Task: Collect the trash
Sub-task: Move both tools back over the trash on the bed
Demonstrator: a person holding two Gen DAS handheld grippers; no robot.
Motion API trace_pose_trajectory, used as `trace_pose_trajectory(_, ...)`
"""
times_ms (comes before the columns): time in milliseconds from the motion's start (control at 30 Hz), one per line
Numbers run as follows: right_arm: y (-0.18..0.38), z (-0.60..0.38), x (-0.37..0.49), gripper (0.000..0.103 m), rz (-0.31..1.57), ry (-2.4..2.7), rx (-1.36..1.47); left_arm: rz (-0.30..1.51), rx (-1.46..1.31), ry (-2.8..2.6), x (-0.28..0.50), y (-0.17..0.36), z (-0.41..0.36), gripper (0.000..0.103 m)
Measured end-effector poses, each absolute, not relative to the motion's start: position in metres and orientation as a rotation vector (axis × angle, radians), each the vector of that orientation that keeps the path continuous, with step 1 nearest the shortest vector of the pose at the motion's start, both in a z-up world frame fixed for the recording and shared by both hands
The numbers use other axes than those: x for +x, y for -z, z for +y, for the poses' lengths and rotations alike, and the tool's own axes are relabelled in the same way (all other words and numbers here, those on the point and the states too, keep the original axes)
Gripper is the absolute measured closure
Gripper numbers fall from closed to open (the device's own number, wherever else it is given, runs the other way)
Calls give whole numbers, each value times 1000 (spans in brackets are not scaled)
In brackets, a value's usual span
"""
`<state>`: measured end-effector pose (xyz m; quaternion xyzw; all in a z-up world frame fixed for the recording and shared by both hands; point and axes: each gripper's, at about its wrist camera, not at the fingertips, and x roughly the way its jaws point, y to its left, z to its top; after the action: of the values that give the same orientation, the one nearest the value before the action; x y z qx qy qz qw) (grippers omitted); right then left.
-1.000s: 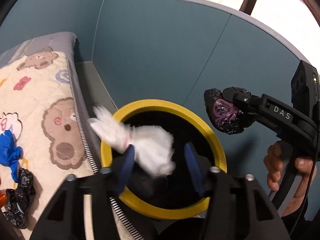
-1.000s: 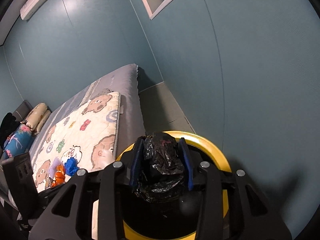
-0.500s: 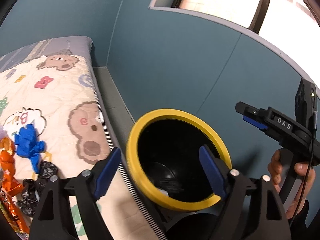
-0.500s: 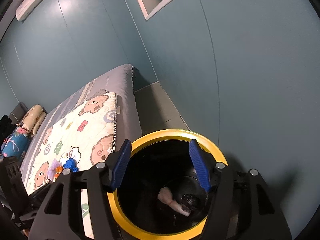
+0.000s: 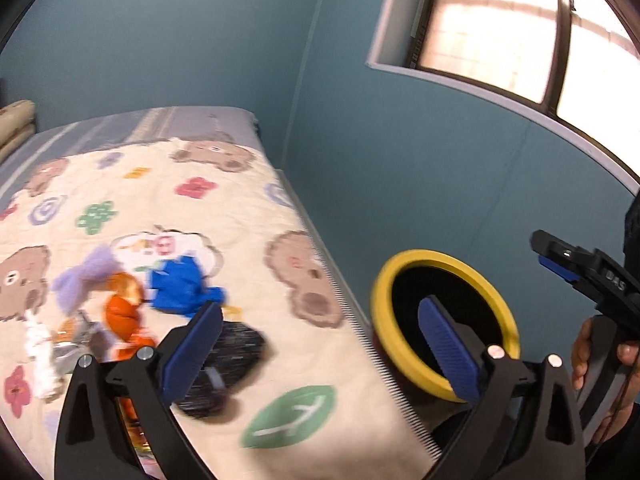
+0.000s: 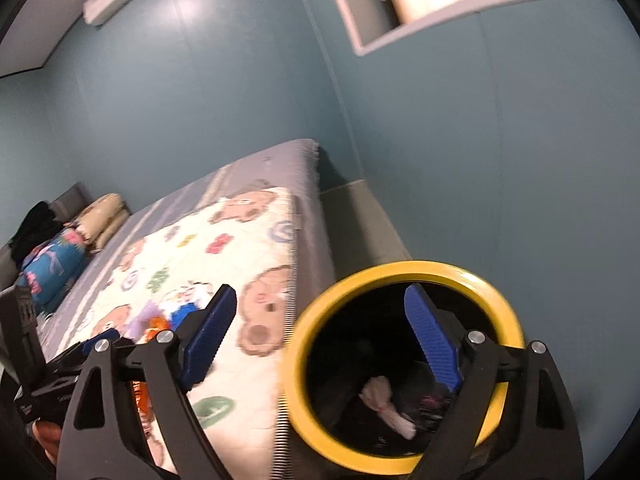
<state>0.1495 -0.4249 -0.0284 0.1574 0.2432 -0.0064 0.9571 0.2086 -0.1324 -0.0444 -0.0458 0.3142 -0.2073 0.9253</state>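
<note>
Both jaws just opened wide, empty, white wad [image 6: 386, 404] inside bin [image 6: 400, 276] below right gripper [image 6: 324, 344]

Bins [image 6: 404, 280]: one, yellow-rimmed.
Scraps in bin: two, a white [image 6: 386, 402] and a black [image 6: 430, 400].
Scraps on quilt [image 5: 240, 216]: perhaps six, blurred: blue [image 5: 180, 288], orange [image 5: 124, 312], purple [image 5: 86, 278], black [image 5: 232, 356], white [image 5: 38, 352], silver [image 5: 70, 350].
Pillows [image 6: 56, 256]: two.
Grippers: two.
</note>
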Motion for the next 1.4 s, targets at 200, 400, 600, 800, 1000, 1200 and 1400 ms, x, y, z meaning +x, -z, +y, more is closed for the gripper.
trace_pose_trajectory(200, 22, -379, 150, 14, 480, -65, 246, 632, -117, 312, 199, 39, -76, 8)
trace_pose_trajectory(400, 24, -332, 159, 13, 525, -153, 174, 645, -165, 181, 202, 48, -13, 8)
trace_pose_trajectory(600, 30, -297, 170, 13, 561, -207, 146, 663, -188, 79, 206, 61, 33, 8)
trace_pose_trajectory(800, 40, -263, 183, 13, 606, -251, 103, 696, -196, -15, 209, 79, 76, 8)
trace_pose_trajectory(1000, 57, -235, 201, 13, 662, -270, 71, 722, -213, -88, 213, 96, 112, 8)
trace_pose_trajectory(1200, 81, -216, 228, 13, 747, -258, 57, 762, -210, -145, 220, 116, 141, 8)
trace_pose_trajectory(1400, 110, -202, 254, 13, 825, -234, 46, 809, -221, -188, 225, 139, 161, 8)
